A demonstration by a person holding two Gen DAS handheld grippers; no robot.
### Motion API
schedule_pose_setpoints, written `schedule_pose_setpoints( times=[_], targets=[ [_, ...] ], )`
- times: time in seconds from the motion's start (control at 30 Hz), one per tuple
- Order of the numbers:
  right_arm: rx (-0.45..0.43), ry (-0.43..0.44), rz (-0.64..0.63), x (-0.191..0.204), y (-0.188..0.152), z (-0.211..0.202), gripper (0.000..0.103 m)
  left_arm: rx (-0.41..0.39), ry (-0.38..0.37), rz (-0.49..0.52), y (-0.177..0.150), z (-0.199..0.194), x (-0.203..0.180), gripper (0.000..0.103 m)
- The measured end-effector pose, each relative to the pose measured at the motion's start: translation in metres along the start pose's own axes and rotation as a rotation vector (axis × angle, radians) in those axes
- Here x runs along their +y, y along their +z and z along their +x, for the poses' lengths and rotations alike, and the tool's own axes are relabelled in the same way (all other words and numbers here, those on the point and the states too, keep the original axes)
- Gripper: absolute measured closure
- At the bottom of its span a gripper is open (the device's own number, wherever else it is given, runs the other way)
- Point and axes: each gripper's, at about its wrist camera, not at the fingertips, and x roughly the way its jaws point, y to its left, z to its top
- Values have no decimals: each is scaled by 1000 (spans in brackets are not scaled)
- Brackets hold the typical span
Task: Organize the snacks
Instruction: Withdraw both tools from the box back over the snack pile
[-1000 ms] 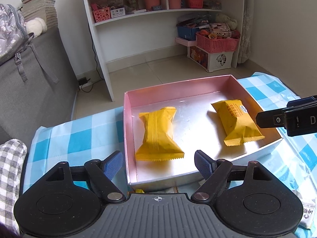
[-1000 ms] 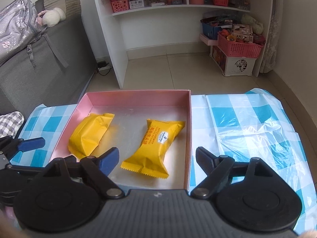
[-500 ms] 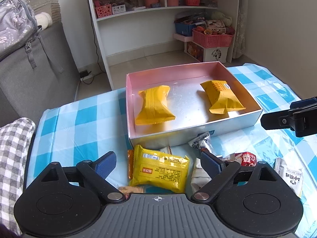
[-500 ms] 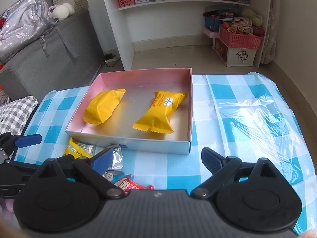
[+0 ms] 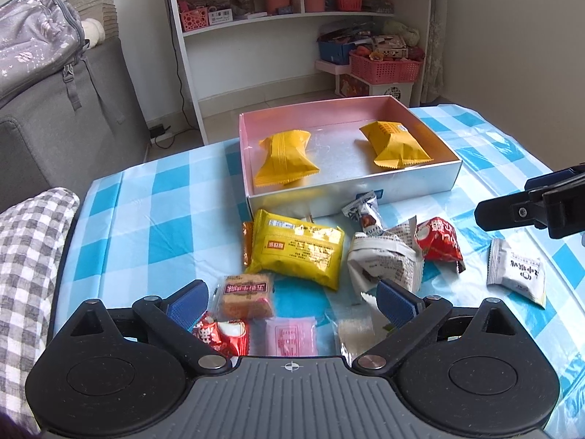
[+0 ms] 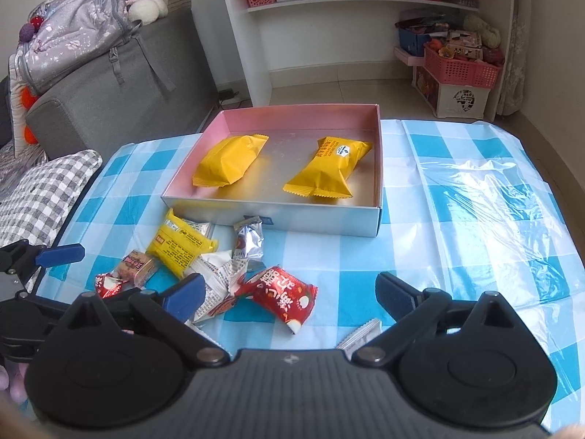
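Both views are cut off along the bottom by the gripper bodies, which hide the near edge of the checked tablecloth (image 6: 457, 197) and parts of the closest snacks. In the left wrist view a pink packet (image 5: 290, 336), a clear wrapper (image 5: 353, 333) and a small red packet (image 5: 219, 334) are partly covered by the left gripper (image 5: 292, 301). In the right wrist view a white packet (image 6: 360, 334) shows only a corner.

The box (image 6: 270, 216) sits on the cloth with two yellow packs inside, well apart: the plain pack (image 6: 228, 161) to the left, the labelled pack (image 6: 327, 172) to the right. Its label is too small to read.

The loose snacks lie in front of the box: a flat yellow packet (image 5: 298, 252), a biscuit packet (image 5: 246, 294), a silver wrapper (image 5: 365, 212), a crumpled white wrapper (image 5: 384, 263), a red packet (image 6: 283, 296). Their print is Chinese and not legible here.

The left gripper's jaws have just been opening and stand wide, empty. The right gripper (image 6: 289, 294) likewise has just been opening, wide, pressing on nothing.
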Motion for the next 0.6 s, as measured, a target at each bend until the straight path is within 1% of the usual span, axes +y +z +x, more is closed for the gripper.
schedule_pose_setpoints(
  times=[0.1, 0.23, 0.37, 0.43, 0.6],
  targets=[
    [-10, 20, -11, 2, -8, 1, 3, 5, -2, 19, -10, -2, 2, 3],
    [15, 23, -20, 6, -19, 6, 3, 8, 3, 42, -22, -6, 5, 3],
    [23, -2, -104, 13, -33, 7, 3, 2, 22, 53, -35, -9, 10, 3],
    [23, -13, -141, 15, -40, 6, 3, 8, 15, 54, -41, -9, 13, 3],
    [32, -8, -183, 14, -54, 8, 2, 28, -6, 89, -55, -8, 16, 3]
  ],
)
